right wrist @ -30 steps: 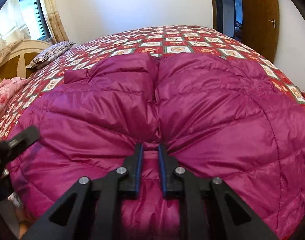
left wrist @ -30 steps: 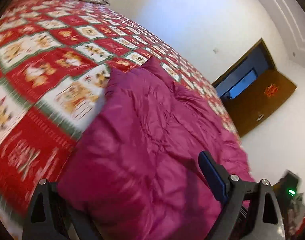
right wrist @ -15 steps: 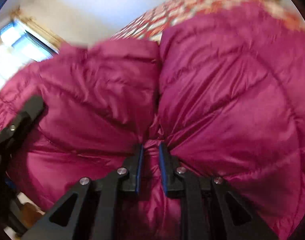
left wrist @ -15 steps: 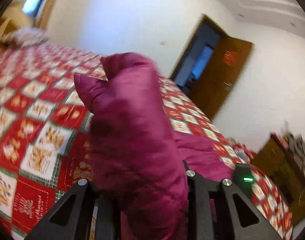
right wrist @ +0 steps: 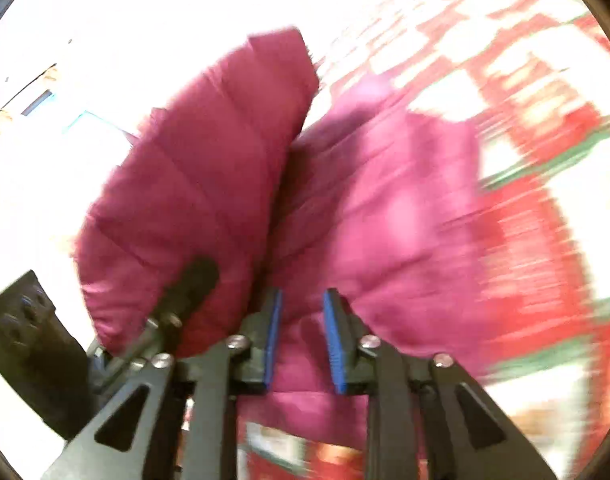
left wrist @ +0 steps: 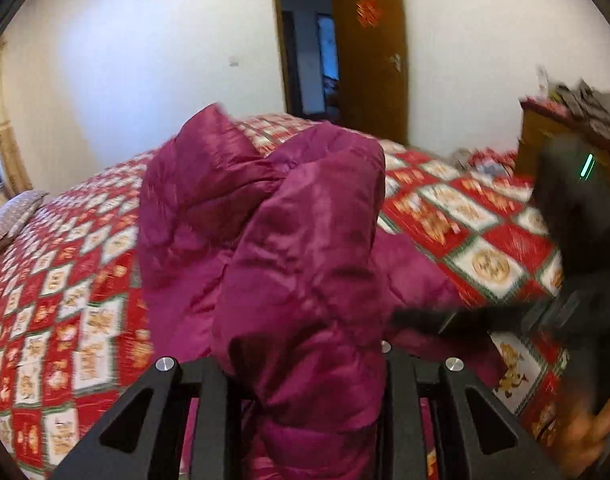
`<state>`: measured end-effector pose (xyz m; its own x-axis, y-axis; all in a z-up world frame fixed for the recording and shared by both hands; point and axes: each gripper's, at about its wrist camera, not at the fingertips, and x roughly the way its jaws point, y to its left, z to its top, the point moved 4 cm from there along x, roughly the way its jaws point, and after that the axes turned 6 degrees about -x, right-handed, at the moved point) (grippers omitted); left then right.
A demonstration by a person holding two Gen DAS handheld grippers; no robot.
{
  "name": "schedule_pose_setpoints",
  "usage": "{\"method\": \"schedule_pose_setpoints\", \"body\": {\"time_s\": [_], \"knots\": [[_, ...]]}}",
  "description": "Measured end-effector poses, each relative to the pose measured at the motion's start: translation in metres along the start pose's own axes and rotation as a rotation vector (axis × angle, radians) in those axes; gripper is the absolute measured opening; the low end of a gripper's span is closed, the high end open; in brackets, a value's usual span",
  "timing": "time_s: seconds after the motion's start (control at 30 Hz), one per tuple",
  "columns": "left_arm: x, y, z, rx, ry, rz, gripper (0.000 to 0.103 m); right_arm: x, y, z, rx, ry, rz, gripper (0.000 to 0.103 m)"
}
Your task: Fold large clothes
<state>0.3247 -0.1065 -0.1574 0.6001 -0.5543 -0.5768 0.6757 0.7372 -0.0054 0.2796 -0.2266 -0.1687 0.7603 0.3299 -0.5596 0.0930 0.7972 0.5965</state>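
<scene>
The left gripper [left wrist: 305, 384] is clenched on a thick bunch of the magenta puffer jacket [left wrist: 273, 216], which rises straight up and ahead from between its jaws, so the cloth fills the gap completely. The right gripper [right wrist: 301, 340] has just been opening: its blue pads [right wrist: 273, 340] stand apart, with jacket fabric lying between them, though in this blurred view I cannot tell whether either pad is pressing on it. In the right view the other gripper sits just to the left of the jaws, biting the raised lobe of the jacket, so the left hand is the one carrying the load. The rest of the jacket trails down and away from both jaws onto the red patterned bedspread [left wrist: 65, 304], its long axis running forward from the grippers across the bed. The coming move likely turns on that: the lifted part hangs from the left jaws alone and would need laying forward over the portion resting on the bed.
</scene>
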Motion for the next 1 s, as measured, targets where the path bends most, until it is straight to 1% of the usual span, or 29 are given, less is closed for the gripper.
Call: {"method": "schedule_pose_setpoints", "body": {"time_s": [0.03,0.1,0.17,0.2,0.23,0.27,0.3,0.33,0.37,0.4,0.47,0.5,0.53,0.57,0.6,0.63,0.67,0.7,0.73,0.8,0.9,0.97,1.0], "knots": [[0.006,-0.005,-0.005,0.009,0.015,-0.007,0.026,-0.015,-0.011,0.002,0.007,-0.027,-0.033,0.041],[0.02,-0.02,-0.017,0.042,0.034,-0.024,0.026,-0.032,-0.024,0.006,0.014,-0.059,-0.073,0.042],[0.029,-0.03,-0.025,0.078,0.04,-0.022,0.027,-0.041,-0.033,0.01,0.019,-0.067,-0.107,0.045],[0.033,-0.035,-0.029,0.09,0.044,-0.019,0.027,-0.042,-0.036,0.011,0.024,-0.065,-0.115,0.053],[0.035,-0.037,-0.031,0.093,0.043,-0.022,0.027,-0.042,-0.038,0.013,0.031,-0.063,-0.117,0.059],[0.037,-0.04,-0.034,0.101,0.04,-0.027,0.027,-0.042,-0.038,0.019,0.036,-0.068,-0.109,0.061],[0.037,-0.044,-0.037,0.115,0.035,-0.028,0.026,-0.04,-0.036,0.026,0.035,-0.07,-0.103,0.065],[0.039,-0.048,-0.04,0.13,0.028,-0.026,0.026,-0.037,-0.031,0.033,0.022,-0.067,-0.095,0.073],[0.04,-0.049,-0.042,0.134,0.027,-0.026,0.026,-0.037,-0.028,0.039,0.002,-0.056,-0.088,0.077],[0.04,-0.051,-0.043,0.137,0.03,-0.029,0.026,-0.03,-0.023,0.044,-0.027,-0.041,-0.084,0.08],[0.039,-0.05,-0.044,0.129,0.036,-0.043,0.026,-0.017,-0.011,0.052,-0.114,-0.015,-0.121,0.08],[0.039,-0.049,-0.044,0.124,0.037,-0.048,0.026,-0.01,-0.008,0.055,-0.15,-0.009,-0.138,0.079],[0.038,-0.047,-0.045,0.119,0.036,-0.053,0.026,-0.004,-0.001,0.056,-0.183,0.0,-0.146,0.072],[0.036,-0.046,-0.046,0.117,0.033,-0.057,0.026,0.003,0.003,0.058,-0.22,0.018,-0.142,0.067],[0.035,-0.045,-0.046,0.117,0.032,-0.06,0.026,0.012,0.004,0.06,-0.257,0.051,-0.146,0.053],[0.032,-0.043,-0.046,0.115,0.029,-0.065,0.027,0.02,0.006,0.059,-0.283,0.077,-0.17,0.034],[0.029,-0.039,-0.045,0.117,0.029,-0.072,0.029,0.029,0.003,0.057,-0.316,0.103,-0.224,0.031],[0.026,-0.035,-0.044,0.123,0.032,-0.078,0.029,0.037,0.001,0.054,-0.344,0.128,-0.266,0.03],[0.027,-0.032,-0.043,0.133,0.035,-0.076,0.03,0.041,-0.001,0.051,-0.349,0.139,-0.28,0.03],[0.016,-0.033,-0.047,0.18,0.04,-0.047,0.031,0.042,-0.004,0.046,-0.349,0.149,-0.292,0.029],[-0.017,-0.041,-0.064,0.306,0.013,0.006,0.037,0.042,-0.012,0.046,-0.339,0.153,-0.311,0.029],[-0.044,-0.043,-0.08,0.368,-0.012,0.012,0.049,0.045,-0.019,0.052,-0.316,0.153,-0.297,0.028],[-0.058,-0.04,-0.088,0.385,-0.02,0.006,0.051,0.044,-0.024,0.053,-0.3,0.152,-0.283,0.028]]}}
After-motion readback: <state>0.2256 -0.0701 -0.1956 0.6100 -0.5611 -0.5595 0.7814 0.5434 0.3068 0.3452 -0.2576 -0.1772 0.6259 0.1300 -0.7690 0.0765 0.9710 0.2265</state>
